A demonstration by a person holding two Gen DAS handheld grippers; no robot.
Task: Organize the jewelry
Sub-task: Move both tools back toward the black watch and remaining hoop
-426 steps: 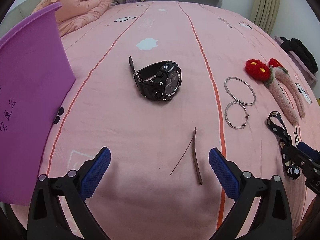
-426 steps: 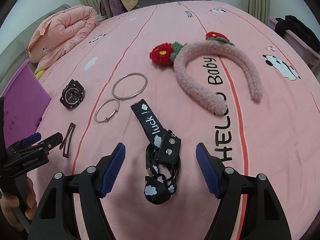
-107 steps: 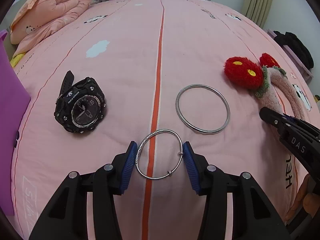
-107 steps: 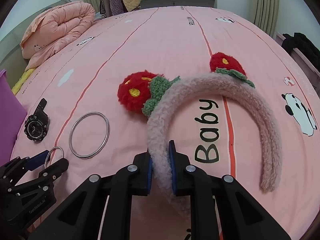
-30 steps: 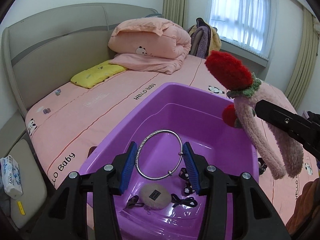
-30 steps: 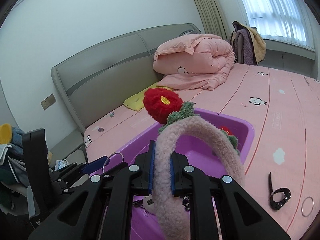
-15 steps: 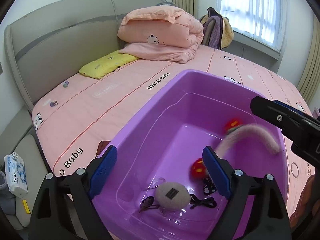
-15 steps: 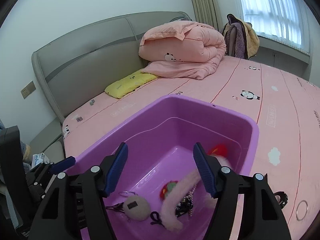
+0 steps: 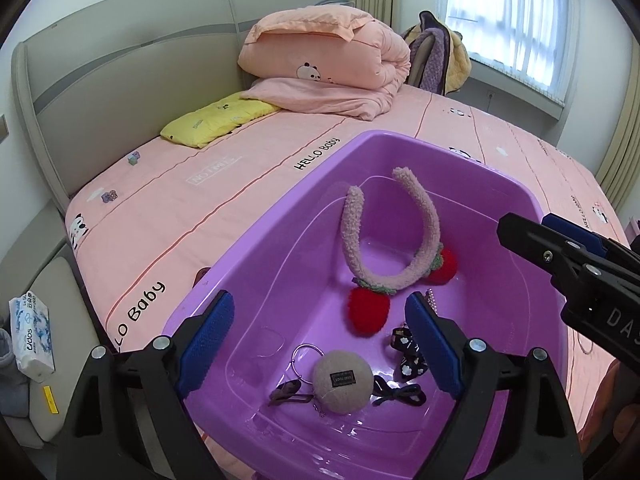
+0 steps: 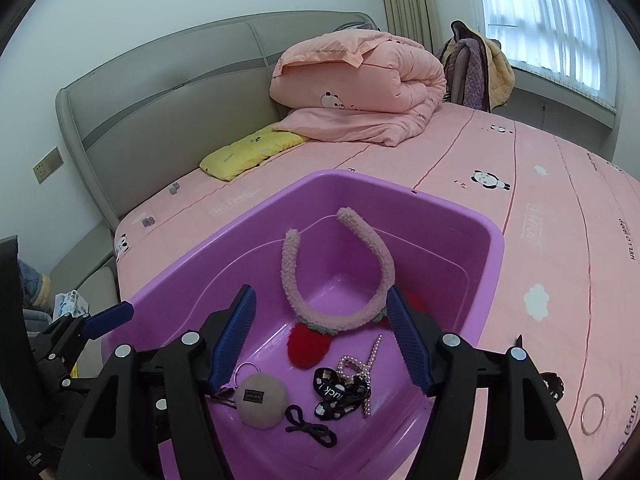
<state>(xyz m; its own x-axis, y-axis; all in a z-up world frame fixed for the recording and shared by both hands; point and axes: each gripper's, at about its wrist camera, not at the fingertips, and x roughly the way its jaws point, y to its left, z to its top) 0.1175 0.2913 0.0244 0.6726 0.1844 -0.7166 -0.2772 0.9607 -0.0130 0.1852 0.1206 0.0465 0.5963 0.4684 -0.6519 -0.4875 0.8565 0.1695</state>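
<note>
Both your grippers hang over the purple tub (image 9: 256, 248), which sits on the pink bed (image 9: 192, 200) near the headboard end. Your left gripper (image 9: 320, 340) has its blue fingers (image 9: 206, 336) spread wide, just opened, with nothing between them. Your right gripper (image 10: 320, 340) has just opened too, jaws apart and empty, the tub floor showing through the gap.

The headband (image 9: 390, 240) lies inside the tub, a fuzzy pale-pink arch with both ends pointing toward the tub's far wall. Two red plush flowers with green knitted leaves sit at its curve; one flower (image 9: 368, 312) is nearer you, the other against the right side of the band. The headband touches neither gripper.

Nearer the tub's front wall you've got a beige round pouch (image 9: 342, 382) with a small dark label. A thin silver ring (image 9: 306, 360) lies just beside it, partly tucked under its left edge. A brown clip (image 9: 286, 394) lies to the pouch's left, and a dark cord bow (image 9: 400, 394) to its right. A black strap with white clouds (image 10: 338, 394) sits next to a string of pearls (image 10: 370, 368).

Out on the bed to the right, a large silver bangle (image 10: 592, 414) lies flat, with a black watch (image 10: 554, 386) just beside it, mostly hidden by your right gripper.
</note>
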